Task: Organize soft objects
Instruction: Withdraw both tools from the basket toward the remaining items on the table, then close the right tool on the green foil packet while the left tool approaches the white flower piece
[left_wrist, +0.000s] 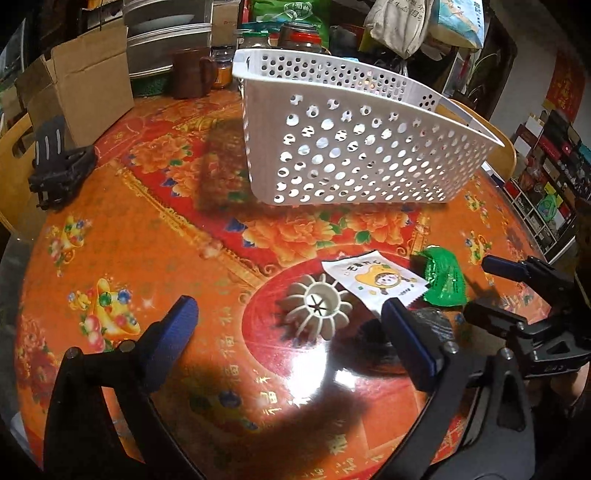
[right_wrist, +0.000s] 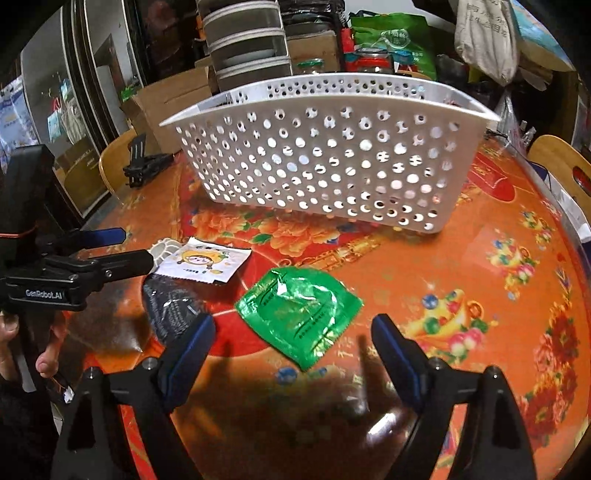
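My right gripper (right_wrist: 293, 341) hangs low over the near edge of the tabletop (right_wrist: 461, 266) with its jaws spread wide and nothing between them, and the green packet (right_wrist: 301, 314) lies flat just ahead, partly inside the gap. My left gripper (left_wrist: 290, 321) is spread the same way and empty, pointed at the ribbed white plastic piece (left_wrist: 319, 306) that sits in front of it. Touching that piece is the white cartoon sachet (left_wrist: 375, 280), and just beside the sachet, nearer me, lies a dark wrapped bundle (right_wrist: 173, 306); the green packet sits just right of them. Beyond all this, toward the far edge, stands the white perforated basket (right_wrist: 332, 162), which I take to be where the soft things go. The risk I see is the glossy tabletop: a thin foil packet lying flat may skid away or crumple out from the pads if I come down too steep. My two grippers are also close together, so a reach for the sachet could knock the other tool or drag the plastic piece along.
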